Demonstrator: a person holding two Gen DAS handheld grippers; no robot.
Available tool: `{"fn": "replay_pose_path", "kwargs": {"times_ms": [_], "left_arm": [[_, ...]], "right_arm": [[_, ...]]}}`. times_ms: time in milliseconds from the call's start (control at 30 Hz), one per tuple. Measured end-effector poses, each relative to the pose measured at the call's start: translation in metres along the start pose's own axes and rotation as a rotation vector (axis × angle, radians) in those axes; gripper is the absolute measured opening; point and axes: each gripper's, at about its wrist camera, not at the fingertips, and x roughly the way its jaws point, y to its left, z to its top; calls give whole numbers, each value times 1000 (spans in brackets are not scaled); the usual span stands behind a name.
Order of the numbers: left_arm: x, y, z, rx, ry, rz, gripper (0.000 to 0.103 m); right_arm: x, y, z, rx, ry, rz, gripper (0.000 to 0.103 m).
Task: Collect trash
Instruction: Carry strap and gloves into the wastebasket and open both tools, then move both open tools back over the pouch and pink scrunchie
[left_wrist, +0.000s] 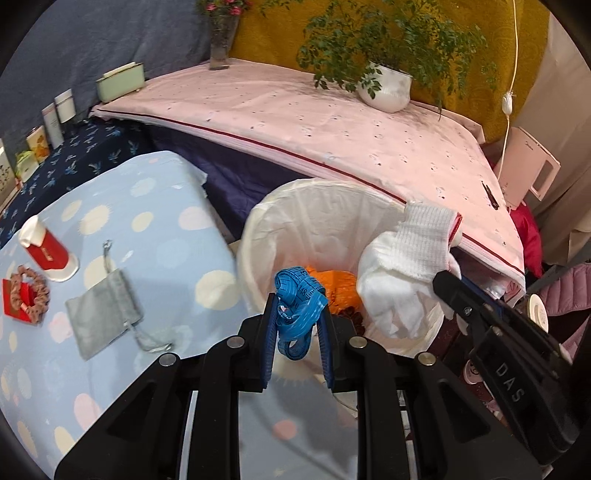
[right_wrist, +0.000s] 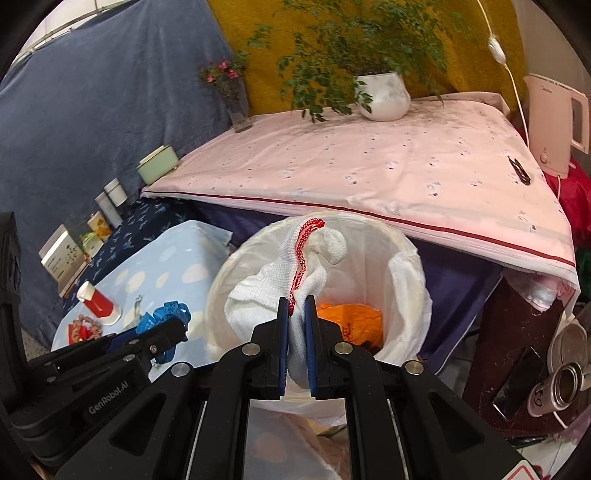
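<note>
A round bin (left_wrist: 255, 229) with a white liner stands between two tables, and an orange bag (left_wrist: 338, 282) lies inside it. My left gripper (left_wrist: 298, 306) is shut on a bundled blue measuring tape (left_wrist: 295, 290) above the bin's near rim. My right gripper (right_wrist: 297, 308) is shut on a white knitted cloth with red trim (right_wrist: 273, 280), held over the bin (right_wrist: 410, 273). The orange bag (right_wrist: 351, 317) shows under the cloth. In the left wrist view the cloth (left_wrist: 402, 258) hangs over the bin's right side from the right gripper (left_wrist: 443, 284). The right wrist view has the left gripper (right_wrist: 173, 332) and tape (right_wrist: 166, 312) at the left.
The light-blue dotted table (left_wrist: 155, 206) holds a red cup (left_wrist: 46, 254), a grey pouch (left_wrist: 103, 314) and a scrunchie on a red card (left_wrist: 26, 299). Behind the bin a pink-clothed table (right_wrist: 369, 166) carries a potted plant (right_wrist: 384, 96) and a vase (right_wrist: 236, 103). Cans (right_wrist: 561, 384) lie at the right.
</note>
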Motion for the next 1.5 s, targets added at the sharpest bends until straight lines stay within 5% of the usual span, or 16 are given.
{"fn": "replay_pose_path", "kwargs": {"times_ms": [467, 767, 1133, 1500], "left_arm": [[37, -26, 15, 40, 1, -27, 25], [34, -16, 16, 19, -52, 30, 67], [16, 39, 1, -77, -73, 140, 73], [-9, 123, -32, -235, -58, 252, 75]], "right_arm": [[28, -25, 5, 20, 19, -46, 9], [36, -24, 8, 30, 16, -53, 21], [34, 16, 1, -24, 28, -2, 41], [40, 98, -23, -127, 74, 91, 47]]}}
